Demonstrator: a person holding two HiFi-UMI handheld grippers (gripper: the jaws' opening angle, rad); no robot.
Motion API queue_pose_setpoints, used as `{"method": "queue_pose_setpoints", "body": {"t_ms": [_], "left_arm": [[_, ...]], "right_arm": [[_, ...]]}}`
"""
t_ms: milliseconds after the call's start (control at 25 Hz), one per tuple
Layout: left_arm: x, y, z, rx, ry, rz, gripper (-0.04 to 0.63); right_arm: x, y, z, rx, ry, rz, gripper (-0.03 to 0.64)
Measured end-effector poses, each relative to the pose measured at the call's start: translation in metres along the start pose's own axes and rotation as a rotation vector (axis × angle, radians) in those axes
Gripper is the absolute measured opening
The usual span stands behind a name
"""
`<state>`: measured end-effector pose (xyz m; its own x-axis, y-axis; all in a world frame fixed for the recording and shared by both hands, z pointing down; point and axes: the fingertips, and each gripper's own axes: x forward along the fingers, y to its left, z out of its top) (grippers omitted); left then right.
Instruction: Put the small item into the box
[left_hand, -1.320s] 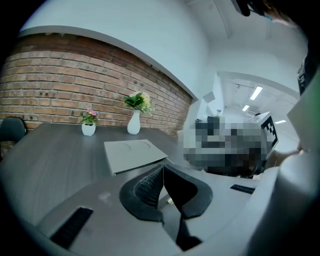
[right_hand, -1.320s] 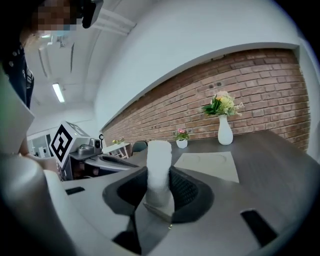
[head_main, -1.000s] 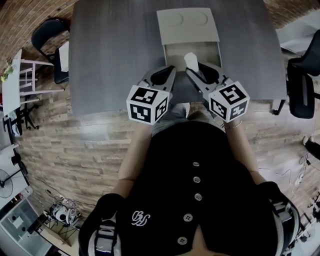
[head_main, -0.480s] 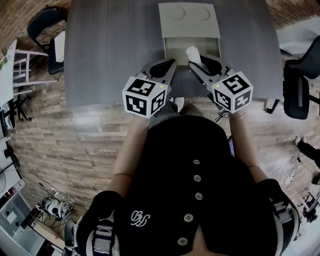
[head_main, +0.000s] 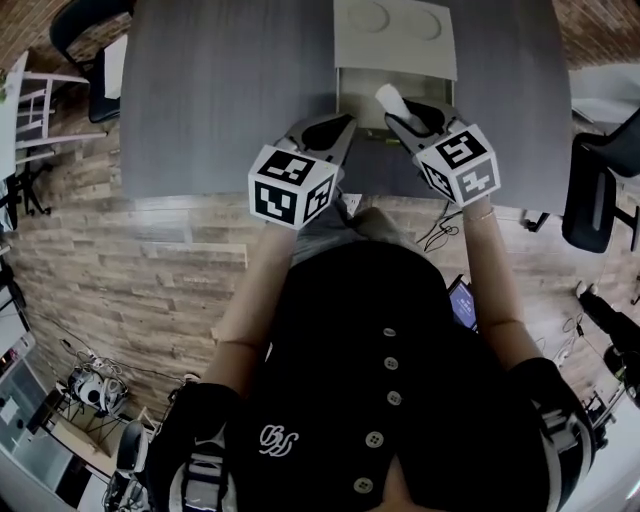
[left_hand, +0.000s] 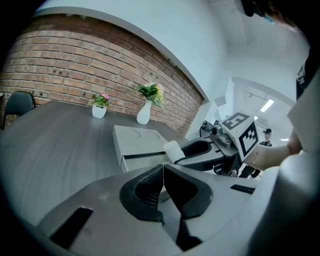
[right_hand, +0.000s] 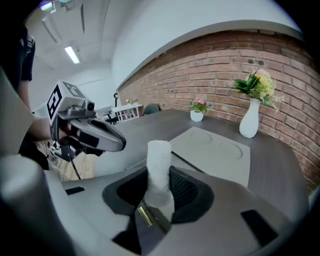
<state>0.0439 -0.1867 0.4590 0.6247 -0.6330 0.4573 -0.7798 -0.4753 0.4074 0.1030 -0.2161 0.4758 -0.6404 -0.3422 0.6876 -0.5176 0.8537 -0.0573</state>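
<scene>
Clamping a small white cylinder (right_hand: 159, 162) in our right tongs (right_hand: 159, 186) over the open grey box (head_main: 346, 88); our left tongs (left_hand: 162, 172) are pressed together, empty

— Room over the box (head_main: 360, 100)?
— Open on top; lid (head_main: 393, 35) flat behind it. The right gripper (head_main: 402, 118), clamping a roll (head_main: 388, 97), hangs over its front edge; the left gripper (head_main: 345, 122) sits by its front-left corner.
— Beyond?
— Vase (right_hand: 248, 120) and pot (right_hand: 196, 115) behind the box; tabletop (head_main: 220, 90) left of it bare.
</scene>
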Motion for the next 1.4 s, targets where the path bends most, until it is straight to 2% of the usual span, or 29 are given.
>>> {"method": "queue_pose_setpoints", "body": {"t_ms": [400, 520, 640, 880, 960, 1120, 1240, 1400], "left_arm": [[0.015, 0.018, -0.017, -0.004, 0.035, 0.036, 0.015], [0.018, 0.016, -0.022, -0.043, 0.032, 0.023, 0.015], [0.023, 0.008, -0.028, -0.073, 0.031, 0.011, 0.015], [0.027, 0.01, -0.029, -0.08, 0.029, -0.001, 0.015], [0.025, 0.01, -0.028, -0.08, 0.026, -0.003, 0.015], [0.023, 0.015, -0.026, -0.075, 0.026, -0.006, 0.015], [0.023, 0.012, -0.024, -0.056, 0.025, -0.013, 0.015], [0.02, 0.006, -0.015, -0.018, 0.022, -0.034, 0.015]], "right_arm": [[0.042, -0.026, -0.038, -0.155, 0.225, 0.012, 0.133], [0.05, -0.032, -0.052, -0.162, 0.291, 0.017, 0.135], [0.052, -0.036, -0.063, -0.189, 0.328, 0.01, 0.135], [0.064, -0.035, -0.067, -0.22, 0.362, 0.025, 0.16], [0.063, -0.034, -0.067, -0.223, 0.368, 0.018, 0.161], [0.061, -0.034, -0.054, -0.212, 0.328, -0.016, 0.236], [0.051, -0.032, -0.042, -0.192, 0.267, -0.042, 0.241], [0.035, -0.023, -0.021, -0.099, 0.166, -0.048, 0.232]]}}
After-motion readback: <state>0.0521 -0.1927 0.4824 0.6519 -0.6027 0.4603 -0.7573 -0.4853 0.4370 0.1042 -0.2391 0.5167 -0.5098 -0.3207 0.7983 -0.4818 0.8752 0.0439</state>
